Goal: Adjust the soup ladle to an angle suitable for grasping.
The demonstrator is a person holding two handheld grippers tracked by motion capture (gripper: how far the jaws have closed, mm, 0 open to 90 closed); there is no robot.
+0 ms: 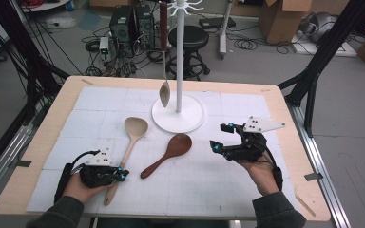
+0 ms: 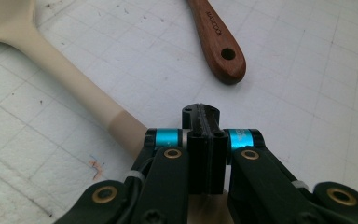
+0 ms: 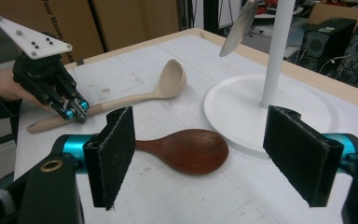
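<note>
Left claw (image 1: 122,175) sits at the near left of the counter (image 1: 285,118), its jaws pressed shut right against the handle of the pale ladle (image 1: 132,137). From the left gripper view the jaws look fully together with the handle passing beside and beneath them, so whether the handle is truly pinched cannot be told. The ladle lies flat on the white grid mat (image 1: 209,180), its long axis running from the handle end near the person up and slightly right to the bowl, which points toward the round base of the white stand (image 1: 177,114). A metal spoon (image 1: 164,92) already hangs from that stand. Right claw (image 3: 198,156) hovers over the near right of the counter with its jaws wide apart and nothing between them; it faces left along the counter, and the dark wooden spoon (image 1: 168,154) lies just ahead of it, bowl toward the stand, handle slanting down toward the person. By my reading the left hand is the nearer one to the ladle, the right hand the nearer one to the wooden spoon
</note>
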